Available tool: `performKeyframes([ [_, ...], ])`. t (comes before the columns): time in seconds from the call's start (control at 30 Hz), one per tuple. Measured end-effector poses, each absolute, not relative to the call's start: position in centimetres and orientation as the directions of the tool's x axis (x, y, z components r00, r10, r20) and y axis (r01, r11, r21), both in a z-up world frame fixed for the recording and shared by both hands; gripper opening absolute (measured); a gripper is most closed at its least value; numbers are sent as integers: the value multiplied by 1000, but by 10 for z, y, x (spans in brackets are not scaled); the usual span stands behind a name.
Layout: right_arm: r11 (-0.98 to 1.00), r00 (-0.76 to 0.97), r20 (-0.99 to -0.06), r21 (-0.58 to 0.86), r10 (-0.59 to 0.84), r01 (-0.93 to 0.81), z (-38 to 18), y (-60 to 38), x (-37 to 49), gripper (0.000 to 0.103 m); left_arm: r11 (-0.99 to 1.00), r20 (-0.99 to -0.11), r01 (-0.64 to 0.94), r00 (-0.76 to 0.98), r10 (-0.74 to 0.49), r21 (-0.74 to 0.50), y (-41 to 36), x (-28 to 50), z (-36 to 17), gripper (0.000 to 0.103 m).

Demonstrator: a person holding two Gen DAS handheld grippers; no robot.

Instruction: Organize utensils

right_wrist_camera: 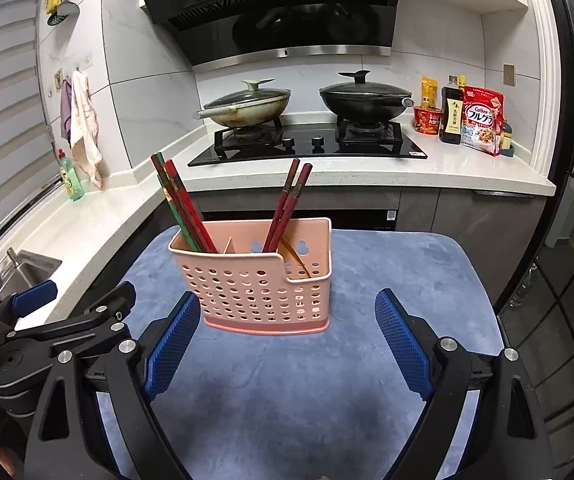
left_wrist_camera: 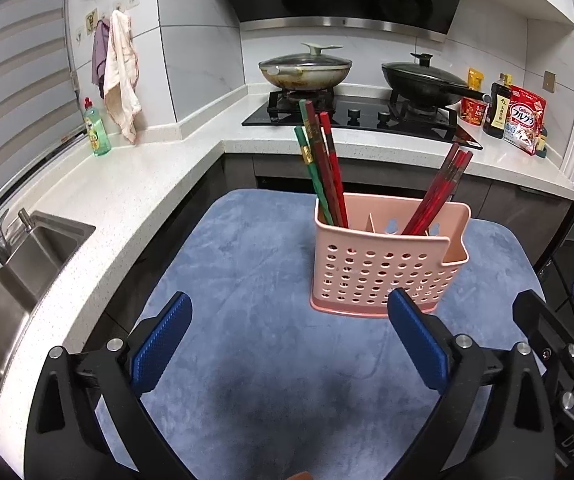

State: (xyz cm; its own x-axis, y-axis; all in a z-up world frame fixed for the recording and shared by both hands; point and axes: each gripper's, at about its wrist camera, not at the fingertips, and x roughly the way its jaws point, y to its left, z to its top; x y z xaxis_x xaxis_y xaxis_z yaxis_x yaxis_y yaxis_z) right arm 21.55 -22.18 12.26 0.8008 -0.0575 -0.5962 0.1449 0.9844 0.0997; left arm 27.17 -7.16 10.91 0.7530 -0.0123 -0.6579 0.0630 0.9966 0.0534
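A pink perforated utensil holder (left_wrist_camera: 383,268) (right_wrist_camera: 263,288) stands upright on a blue mat (left_wrist_camera: 267,360) (right_wrist_camera: 287,380). Its left compartment holds several red and green chopsticks (left_wrist_camera: 321,168) (right_wrist_camera: 181,204) that lean left. Dark red chopsticks (left_wrist_camera: 439,192) (right_wrist_camera: 289,204) lean right in the right compartment. My left gripper (left_wrist_camera: 291,312) is open in front of the holder, a little to its left, with nothing between the blue pads. My right gripper (right_wrist_camera: 289,308) is open too, just in front of the holder's base, and holds nothing. Each gripper shows at the edge of the other's view.
A white counter (left_wrist_camera: 127,200) runs along the left with a steel sink (left_wrist_camera: 19,264) and a green dish-soap bottle (left_wrist_camera: 97,128). Behind stands a black hob (right_wrist_camera: 307,148) with two lidded pans (right_wrist_camera: 247,106). Food packets and a dark bottle (right_wrist_camera: 451,116) stand at the back right.
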Motion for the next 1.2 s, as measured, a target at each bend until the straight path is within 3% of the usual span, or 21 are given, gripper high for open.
performKeyframes([
  [0.2, 986, 797, -600, 81, -67, 143, 116, -218, 216, 87, 997, -674, 52, 739, -2, 54, -67, 274, 100, 96],
  [0.3, 986, 795, -601, 71, -77, 150, 113, -217, 217, 97, 998, -683, 41, 730, 6, 53, -64, 277, 94, 96],
  [1.2, 985, 768, -632, 40, -103, 166, 93, -214, 228, 97, 994, -698, 64, 716, 16, 89, -66, 284, 75, 96],
])
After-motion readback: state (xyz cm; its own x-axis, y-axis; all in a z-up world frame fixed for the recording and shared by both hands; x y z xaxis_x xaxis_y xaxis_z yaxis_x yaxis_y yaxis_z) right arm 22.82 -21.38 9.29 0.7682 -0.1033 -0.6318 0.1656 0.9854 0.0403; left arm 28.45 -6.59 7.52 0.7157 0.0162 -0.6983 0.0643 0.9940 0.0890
